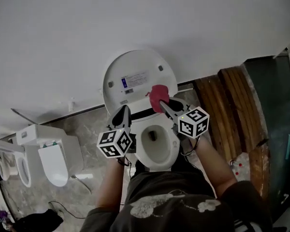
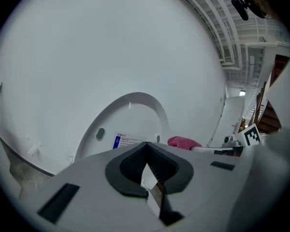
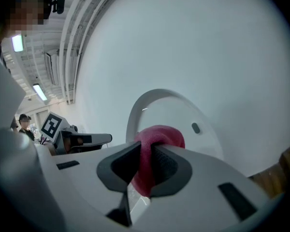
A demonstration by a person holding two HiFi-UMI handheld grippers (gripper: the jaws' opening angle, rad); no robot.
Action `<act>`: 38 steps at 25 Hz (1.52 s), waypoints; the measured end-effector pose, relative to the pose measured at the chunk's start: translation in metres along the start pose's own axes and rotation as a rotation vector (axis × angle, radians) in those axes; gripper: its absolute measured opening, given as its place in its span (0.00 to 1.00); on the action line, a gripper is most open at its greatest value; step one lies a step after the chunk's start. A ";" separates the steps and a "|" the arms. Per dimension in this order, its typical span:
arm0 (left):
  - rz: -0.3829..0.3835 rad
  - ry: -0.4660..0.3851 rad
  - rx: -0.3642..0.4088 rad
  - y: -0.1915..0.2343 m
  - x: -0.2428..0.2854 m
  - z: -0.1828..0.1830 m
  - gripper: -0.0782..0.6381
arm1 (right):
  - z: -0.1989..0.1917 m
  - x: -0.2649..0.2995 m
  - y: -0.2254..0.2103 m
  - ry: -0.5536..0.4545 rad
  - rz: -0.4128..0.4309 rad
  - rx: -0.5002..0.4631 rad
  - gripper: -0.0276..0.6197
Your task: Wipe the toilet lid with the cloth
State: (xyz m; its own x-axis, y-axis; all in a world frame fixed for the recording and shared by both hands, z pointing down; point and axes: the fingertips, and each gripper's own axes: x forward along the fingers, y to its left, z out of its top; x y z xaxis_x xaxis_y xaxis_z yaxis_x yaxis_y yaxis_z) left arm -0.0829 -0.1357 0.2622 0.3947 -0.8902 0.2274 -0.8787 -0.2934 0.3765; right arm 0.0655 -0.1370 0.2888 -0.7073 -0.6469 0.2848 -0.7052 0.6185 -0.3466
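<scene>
The white toilet lid (image 1: 137, 79) stands raised against the white wall, with a printed label on its inner face. My right gripper (image 1: 163, 103) is shut on a pink cloth (image 1: 158, 96), which sits against the lid's lower right part. In the right gripper view the cloth (image 3: 157, 139) bulges out between the dark pads (image 3: 171, 166), in front of the lid (image 3: 198, 129). My left gripper (image 1: 123, 111) is shut and holds nothing; it points at the lid's lower left edge. Its own view shows the lid (image 2: 135, 120), the cloth (image 2: 183, 142) and the right gripper (image 2: 224, 151) off to the right.
The open toilet bowl (image 1: 157, 144) lies directly below both grippers. A second toilet (image 1: 53, 158) stands at the left, with a cable on the floor beside it. Wooden boards (image 1: 232, 110) lean at the right. The person's arms and dark shirt fill the lower middle.
</scene>
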 end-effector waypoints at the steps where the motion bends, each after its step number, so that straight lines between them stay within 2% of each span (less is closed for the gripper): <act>1: 0.028 -0.008 -0.002 -0.001 0.002 0.000 0.12 | 0.003 0.003 -0.003 0.013 0.028 -0.021 0.12; 6: 0.194 -0.052 -0.028 0.005 0.001 0.005 0.12 | 0.018 0.029 -0.004 0.045 0.204 -0.042 0.12; 13: 0.235 -0.089 0.010 0.013 0.011 0.020 0.12 | 0.026 0.071 0.013 0.066 0.308 -0.099 0.12; 21: 0.163 -0.102 0.021 0.055 0.024 0.046 0.12 | 0.039 0.136 0.041 0.011 0.234 -0.107 0.12; 28: 0.114 -0.099 0.019 0.072 0.037 0.059 0.12 | 0.059 0.182 0.058 -0.014 0.235 -0.155 0.12; 33: 0.103 -0.084 0.015 0.074 0.043 0.055 0.12 | 0.072 0.198 0.057 -0.037 0.226 -0.162 0.12; 38: 0.096 -0.080 0.004 0.076 0.047 0.057 0.12 | 0.085 0.194 0.040 -0.089 0.167 -0.130 0.12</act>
State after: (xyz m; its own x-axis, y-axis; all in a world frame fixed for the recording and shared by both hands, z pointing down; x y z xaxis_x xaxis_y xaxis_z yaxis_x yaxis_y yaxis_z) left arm -0.1460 -0.2198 0.2506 0.2856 -0.9394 0.1896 -0.9128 -0.2065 0.3523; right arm -0.0955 -0.2756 0.2540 -0.8116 -0.5642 0.1516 -0.5833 0.7685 -0.2629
